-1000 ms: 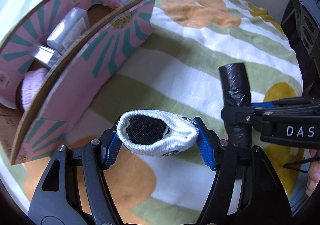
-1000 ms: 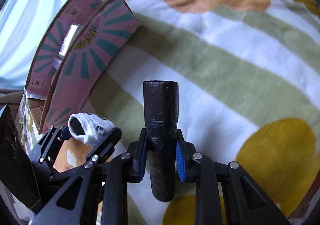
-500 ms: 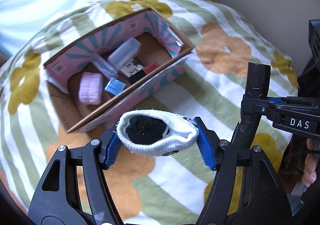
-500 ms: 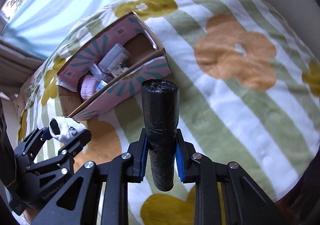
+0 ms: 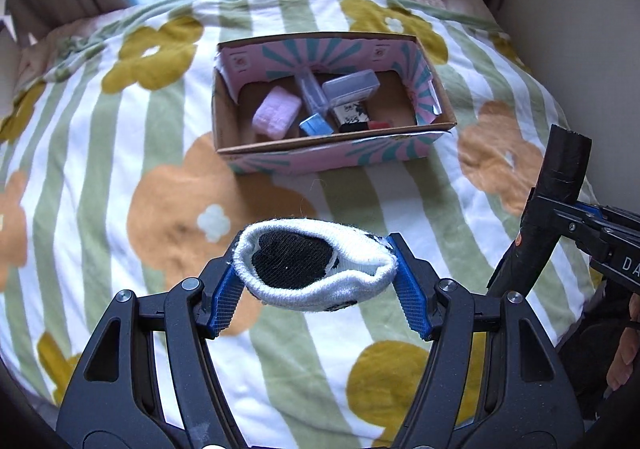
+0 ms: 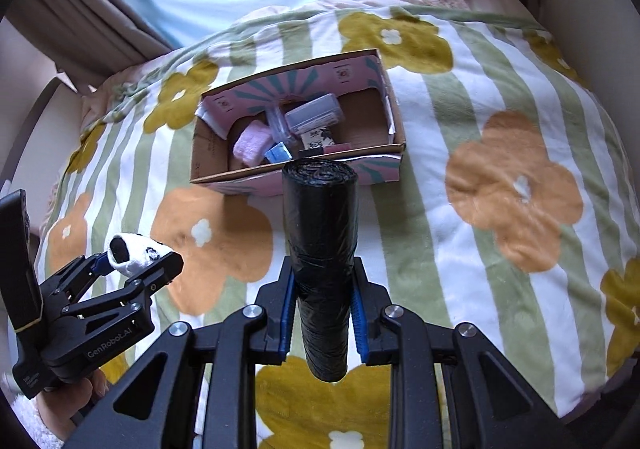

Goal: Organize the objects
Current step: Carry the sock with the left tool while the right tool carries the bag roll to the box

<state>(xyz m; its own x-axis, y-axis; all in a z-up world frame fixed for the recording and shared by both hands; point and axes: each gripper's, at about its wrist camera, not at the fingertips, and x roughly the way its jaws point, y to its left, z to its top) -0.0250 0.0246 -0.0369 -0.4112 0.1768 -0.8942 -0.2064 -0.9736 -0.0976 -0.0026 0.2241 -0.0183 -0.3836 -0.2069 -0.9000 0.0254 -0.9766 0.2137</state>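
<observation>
Rolled sock (image 5: 316, 269), white with a black inside and a few black marks, pinched sideways between the blue pads (image 5: 225, 301) of the left gripper (image 5: 316, 285), up in the air over the blanket and well short of the box. Jaws clamped on it from both sides, cuff opening facing the camera. Same sock (image 6: 134, 253) visible from the right wrist view too, sitting at the tip of the left gripper (image 6: 132, 263) low on the left, with a hand (image 6: 80, 395) on the handle underneath.

Black roll of bags (image 6: 320, 261) held upright-ish in the right gripper (image 6: 322, 313), jaws squeezed onto its lower half, top end sticking out past the fingers and overlapping the box's near wall in that view. Not touching the box though, just in front of it. From the left wrist view, same roll (image 5: 556, 193) off at the right edge, tilted, with the right gripper (image 5: 532, 213) around it.

Cardboard box (image 5: 332, 159) further out, pink with teal sunburst stripes, open top, resting on the blanket. Inside: fluffy pink thing (image 5: 277, 116) on the left, small blue packet (image 5: 316, 125) next to it, clear plastic case (image 5: 351, 86) toward the back, black-and-white patterned item (image 5: 352, 112) beside that, bit of red (image 5: 378, 124) at the front wall. Right part of the box floor bare.

Blanket (image 5: 100, 169) with green and white stripes plus orange and mustard flowers. Brown curtains (image 6: 68, 17) and bright window behind.
</observation>
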